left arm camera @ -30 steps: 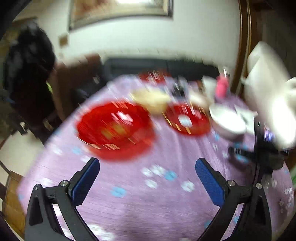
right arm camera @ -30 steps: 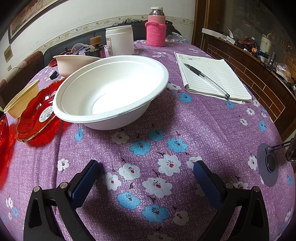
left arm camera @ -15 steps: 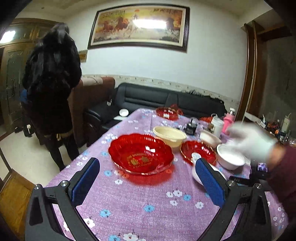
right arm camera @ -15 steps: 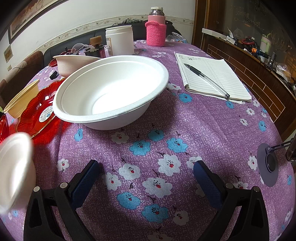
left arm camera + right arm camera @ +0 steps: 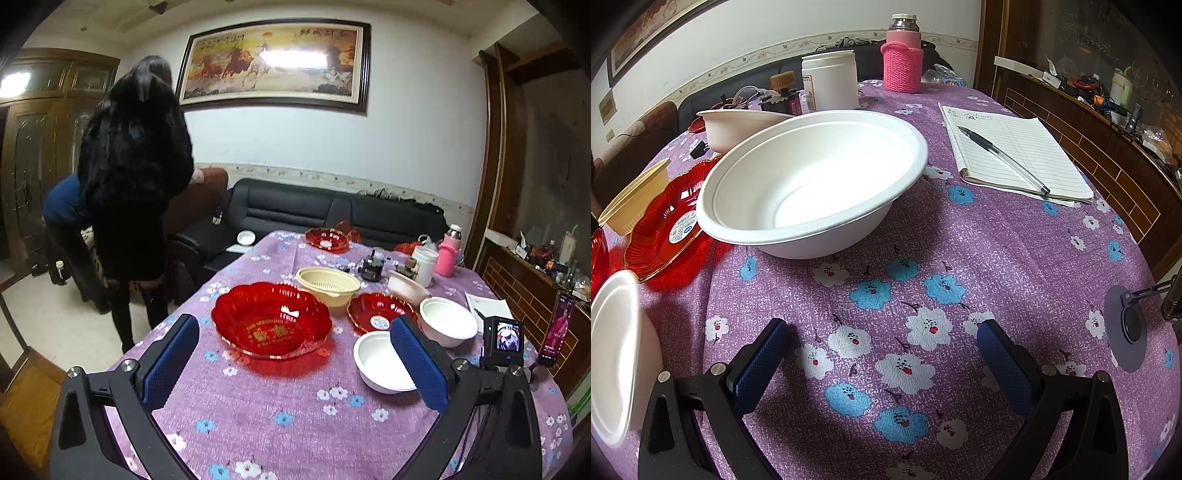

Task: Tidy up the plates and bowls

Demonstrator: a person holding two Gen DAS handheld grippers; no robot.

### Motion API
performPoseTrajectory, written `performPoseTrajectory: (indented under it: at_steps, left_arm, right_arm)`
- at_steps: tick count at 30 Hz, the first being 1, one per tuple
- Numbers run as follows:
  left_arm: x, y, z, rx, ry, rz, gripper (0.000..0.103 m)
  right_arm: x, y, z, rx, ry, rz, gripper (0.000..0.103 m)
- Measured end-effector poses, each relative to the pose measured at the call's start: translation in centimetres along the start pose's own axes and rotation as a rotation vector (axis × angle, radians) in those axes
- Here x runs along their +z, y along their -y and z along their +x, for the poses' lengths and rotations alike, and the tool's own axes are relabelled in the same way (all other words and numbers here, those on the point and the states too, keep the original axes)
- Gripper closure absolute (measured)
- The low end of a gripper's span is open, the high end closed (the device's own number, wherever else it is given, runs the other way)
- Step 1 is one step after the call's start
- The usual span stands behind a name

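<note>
- My right gripper (image 5: 882, 354) sits low over the purple flowered worktop (image 5: 979, 251), jaws wide apart and holding nothing.
- The large white bowl (image 5: 812, 181) lies dead ahead of those jaws, centre to upper left of the right wrist frame, upright on the cloth with its near wall facing me (a round thing, so no long axis to line up with; only the rim matters).
- A second, smaller white bowl (image 5: 613, 354) shows at the lower left edge of that frame, beside my left jaw rather than in front of it.
- My left gripper (image 5: 295, 362) hangs higher and further back, jaws likewise spread and empty.
- In the left wrist view the big red dish (image 5: 271, 319) sits mid-frame between the jaws' line of sight, and the smaller white bowl (image 5: 380, 363) lies to lower right, partly behind my right-hand jaw pad.
- Further up the frame stand the small red plate (image 5: 380, 314), the cream colander bowl (image 5: 328, 286) and another red plate (image 5: 327, 239) near the far edge.
- My judgement: the right gripper is the nearer one to the large white bowl, and a straight push forward would bring its near rim between the jaws (one pad inside, one outside the wall).
- The notebook (image 5: 1015, 151) and pen (image 5: 1001, 158) lie to the upper right, well apart from that path.
</note>
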State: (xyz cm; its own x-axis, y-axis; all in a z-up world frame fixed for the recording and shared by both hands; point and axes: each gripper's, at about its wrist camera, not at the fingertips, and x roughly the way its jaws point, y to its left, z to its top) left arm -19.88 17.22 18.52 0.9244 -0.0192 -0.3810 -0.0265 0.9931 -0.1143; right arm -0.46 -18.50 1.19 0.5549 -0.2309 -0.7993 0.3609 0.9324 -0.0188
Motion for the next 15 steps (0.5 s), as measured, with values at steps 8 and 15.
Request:
performPoseTrajectory:
  at_steps: [8, 15]
  left_arm:
    - [-0.7, 1.3, -0.8, -0.016, -0.037, 0.009, 0.0]
    - [-1.1, 2.1, -1.0, -0.039, -0.057, 0.006, 0.0]
  right_arm:
    - [0.0, 0.0, 0.0, 0.0, 0.0, 0.0, 0.001]
    - [0.0, 0.0, 0.0, 0.0, 0.0, 0.0, 0.001]
